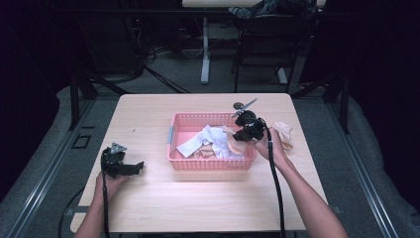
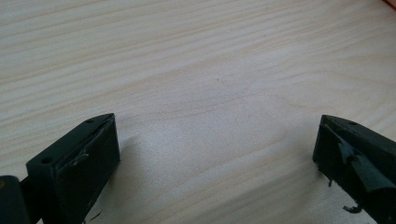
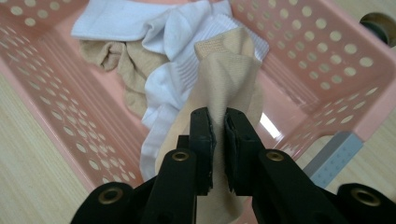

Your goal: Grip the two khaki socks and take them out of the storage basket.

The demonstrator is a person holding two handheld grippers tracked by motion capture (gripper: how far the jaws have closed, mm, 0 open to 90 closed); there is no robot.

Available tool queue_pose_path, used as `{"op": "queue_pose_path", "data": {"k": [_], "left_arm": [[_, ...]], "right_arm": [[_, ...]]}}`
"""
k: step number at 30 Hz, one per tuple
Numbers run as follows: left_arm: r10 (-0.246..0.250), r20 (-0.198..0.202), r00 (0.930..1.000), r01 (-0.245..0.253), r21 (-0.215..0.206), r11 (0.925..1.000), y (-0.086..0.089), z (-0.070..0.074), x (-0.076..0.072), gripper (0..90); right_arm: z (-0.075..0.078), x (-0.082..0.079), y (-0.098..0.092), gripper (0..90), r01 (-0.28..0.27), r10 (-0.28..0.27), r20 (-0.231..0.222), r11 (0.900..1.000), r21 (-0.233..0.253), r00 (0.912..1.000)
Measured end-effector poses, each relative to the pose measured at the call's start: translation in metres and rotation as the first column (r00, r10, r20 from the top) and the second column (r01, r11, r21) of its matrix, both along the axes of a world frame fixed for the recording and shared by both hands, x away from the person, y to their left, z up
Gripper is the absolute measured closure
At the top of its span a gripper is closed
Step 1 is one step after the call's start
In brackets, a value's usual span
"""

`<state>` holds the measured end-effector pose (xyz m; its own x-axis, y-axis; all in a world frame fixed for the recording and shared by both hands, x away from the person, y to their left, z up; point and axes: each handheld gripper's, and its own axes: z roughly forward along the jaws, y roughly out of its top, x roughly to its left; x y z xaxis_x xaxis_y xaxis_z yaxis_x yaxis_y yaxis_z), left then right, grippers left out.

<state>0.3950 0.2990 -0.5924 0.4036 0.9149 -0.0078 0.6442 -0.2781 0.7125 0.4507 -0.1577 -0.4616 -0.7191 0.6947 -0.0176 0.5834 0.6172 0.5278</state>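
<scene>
At the bottom of the right gripper view, the right gripper point(image 3: 218, 135) pinches a beige sock point(image 3: 229, 77) tight above the pink basket point(image 3: 56, 107) at frame centre, over white socks point(image 3: 175, 77). The left gripper point(image 2: 217, 154), jaws spread wide, rests empty on the table point(image 1: 148, 198) at lower left of the high view.

I sit at a pale wooden table point(image 1: 148, 198) lit from above. Grey floor point(image 1: 178, 74) lies beyond it, with cables point(image 1: 153, 54) trailing across. Farther back stands a white desk leg point(image 1: 205, 49) and a dark chair point(image 1: 267, 44). Both sides fall into darkness.
</scene>
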Motion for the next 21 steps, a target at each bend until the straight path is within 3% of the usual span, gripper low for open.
{"op": "queue_pose_path", "data": {"k": [13,21], "left_arm": [[0.0,0.0,1.0,0.0,0.0,1.0,0.0,0.0,0.0,0.2],[0.0,-0.001,1.0,0.0,0.0,1.0,0.0,0.0,0.0,0.2]], "right_arm": [[0.014,0.012,0.004,82.1,0.021,-0.023,0.041,0.999,0.047,0.9989],[0.023,0.023,-0.004,82.1,0.045,-0.053,0.082,0.995,0.091,0.9952]]}}
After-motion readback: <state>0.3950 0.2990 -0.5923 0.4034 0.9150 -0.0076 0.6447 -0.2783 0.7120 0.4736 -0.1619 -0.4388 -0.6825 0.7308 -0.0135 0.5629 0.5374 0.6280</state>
